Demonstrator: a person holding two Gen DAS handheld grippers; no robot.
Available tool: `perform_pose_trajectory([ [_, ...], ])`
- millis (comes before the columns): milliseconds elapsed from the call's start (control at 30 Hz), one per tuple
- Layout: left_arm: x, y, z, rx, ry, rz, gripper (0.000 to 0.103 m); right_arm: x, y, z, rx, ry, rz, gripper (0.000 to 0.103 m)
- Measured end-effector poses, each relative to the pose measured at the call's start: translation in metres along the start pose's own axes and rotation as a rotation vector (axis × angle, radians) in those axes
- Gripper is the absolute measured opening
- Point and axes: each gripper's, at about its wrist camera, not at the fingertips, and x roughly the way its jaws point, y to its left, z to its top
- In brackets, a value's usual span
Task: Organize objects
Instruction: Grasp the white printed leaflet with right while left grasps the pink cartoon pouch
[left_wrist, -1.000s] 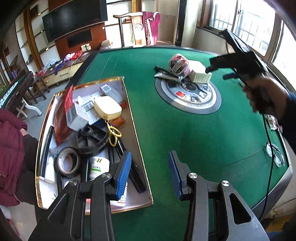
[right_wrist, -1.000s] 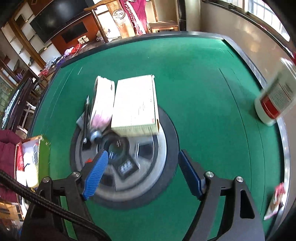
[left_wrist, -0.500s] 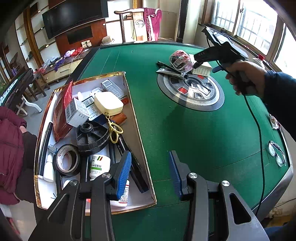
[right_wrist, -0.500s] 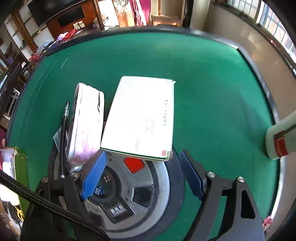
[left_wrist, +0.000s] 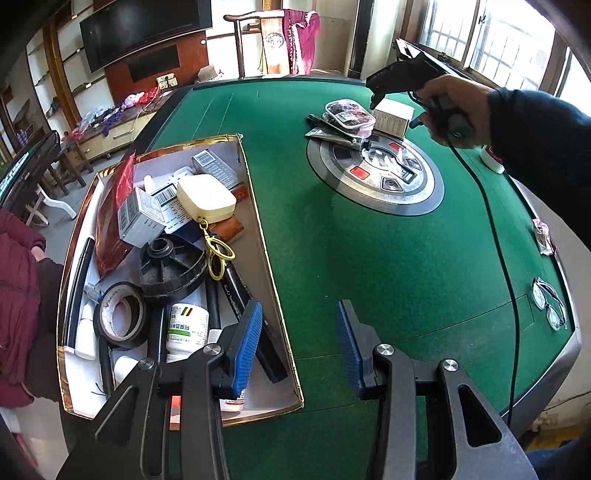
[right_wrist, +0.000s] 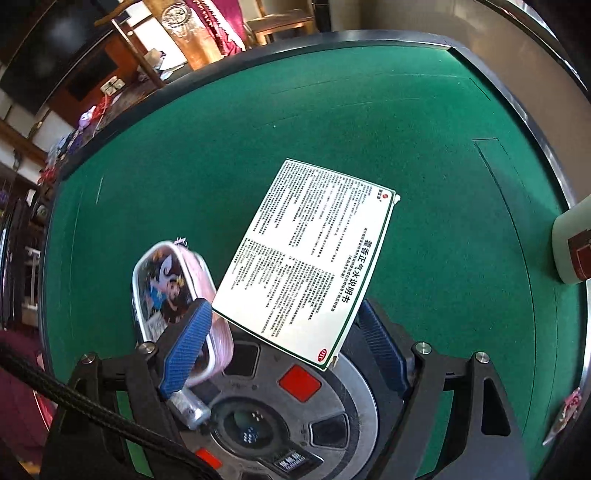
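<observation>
Right hand-held gripper (right_wrist: 284, 347) hangs pointing steeply down over the white medicine box (right_wrist: 306, 266), its blue pads standing on either side of the box's near end without pressing on it; the jaws have just been opening wider, and the box lies between them. From the left wrist view the person's right hand (left_wrist: 448, 110) grips the tool's handle above that same box, a dark sleeve behind it and a black cable trailing down across the green bench (left_wrist: 369, 258). Just left of the box lies a pink zip pouch (right_wrist: 173, 291) with a cartoon print, partly behind the gripper's left finger. Box and pouch both rest at the far edge of the round metal centre panel (right_wrist: 295, 406) with its red buttons. A white bottle with a red label (right_wrist: 574, 247) lies near the bench's right rim.

Left hand-held gripper (left_wrist: 297, 343) is empty, its jaws parted over the near edge of the bench, beside the gold-rimmed tray (left_wrist: 273, 280). That tray is crowded: a roll of black tape (left_wrist: 120, 315), a black plastic wheel (left_wrist: 171, 267), a cream case (left_wrist: 206, 197), small cartons and a white bottle with a green label (left_wrist: 186, 325).
</observation>
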Motion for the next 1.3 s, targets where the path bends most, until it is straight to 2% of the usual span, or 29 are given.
perform_pose_trajectory([
  [100, 0.001, 0.001, -0.002, -0.001, 0.006, -0.001, 0.036, 0.002, 0.000, 0.009, 0.032, 0.013, 0.003, 0.084],
  [200, 0.002, 0.005, -0.003, -0.010, 0.011, -0.004, 0.036, -0.011, -0.002, 0.013, 0.082, -0.008, 0.048, 0.083],
  [267, 0.003, 0.008, -0.003, -0.016, 0.012, -0.004, 0.036, -0.016, -0.005, 0.014, 0.104, -0.019, 0.034, 0.083],
  [467, 0.005, 0.013, -0.005, -0.021, 0.013, -0.006, 0.036, -0.003, -0.011, 0.022, 0.188, -0.009, 0.038, 0.084],
  [567, 0.008, 0.018, -0.008, -0.028, 0.027, -0.003, 0.036, 0.008, -0.006, 0.030, 0.189, 0.004, 0.006, 0.083],
  [633, 0.008, 0.020, -0.009, -0.027, 0.029, -0.005, 0.036, 0.014, 0.004, 0.036, 0.146, 0.010, -0.067, 0.083],
  [700, 0.009, 0.020, -0.008, -0.018, 0.033, -0.008, 0.036, 0.018, 0.009, 0.040, 0.112, 0.006, -0.099, 0.083],
  [767, 0.011, 0.020, -0.007, -0.014, 0.038, -0.017, 0.036, 0.022, 0.004, 0.038, 0.101, 0.014, -0.093, 0.081],
  [867, 0.011, 0.018, -0.001, -0.006, 0.029, -0.028, 0.036, 0.015, -0.009, 0.031, 0.107, 0.008, -0.037, 0.076],
  [967, 0.012, 0.015, 0.007, 0.000, 0.027, -0.053, 0.036, -0.004, -0.021, 0.005, 0.044, -0.006, -0.006, 0.074],
  [1100, 0.017, 0.006, 0.022, 0.001, 0.040, -0.108, 0.036, -0.039, -0.045, -0.060, -0.049, -0.006, 0.080, 0.074],
  [1200, 0.022, -0.004, 0.034, 0.002, 0.055, -0.153, 0.036, -0.069, -0.065, -0.131, -0.131, 0.002, 0.158, 0.074],
  [1300, 0.027, -0.014, 0.049, -0.012, 0.081, -0.217, 0.036, -0.086, -0.080, -0.193, -0.202, 0.023, 0.187, 0.074],
])
